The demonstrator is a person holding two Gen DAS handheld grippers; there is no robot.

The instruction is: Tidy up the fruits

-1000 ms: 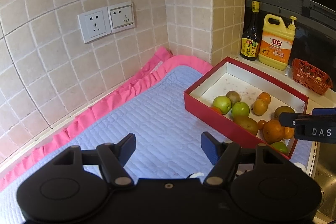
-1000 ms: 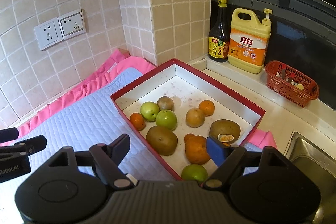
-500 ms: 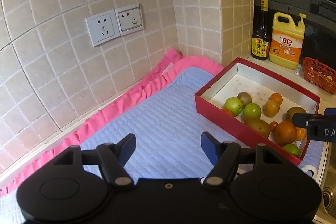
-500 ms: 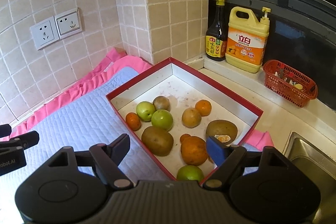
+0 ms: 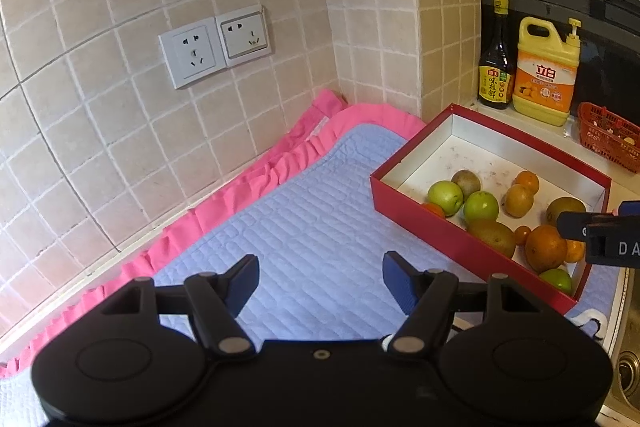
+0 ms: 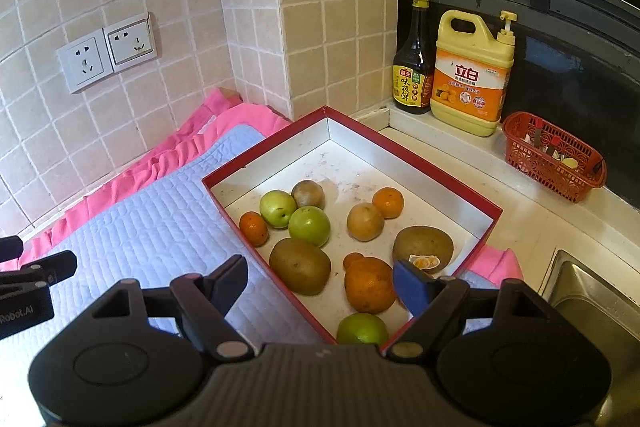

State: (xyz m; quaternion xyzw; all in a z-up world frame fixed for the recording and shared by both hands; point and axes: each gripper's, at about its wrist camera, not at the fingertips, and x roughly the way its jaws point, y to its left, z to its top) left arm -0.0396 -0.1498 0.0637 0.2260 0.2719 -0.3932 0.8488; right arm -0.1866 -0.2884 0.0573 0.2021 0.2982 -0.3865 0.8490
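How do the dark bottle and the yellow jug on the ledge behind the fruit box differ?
The dark bottle is tall and slim with a long neck; the yellow jug is squat and broad.
The dark bottle has a yellow cap; the yellow jug has a pump nozzle and a carrying handle.
The bottle's label is small and yellow; the jug's is large and orange.
Both stand upright, side by side, beyond the red box.
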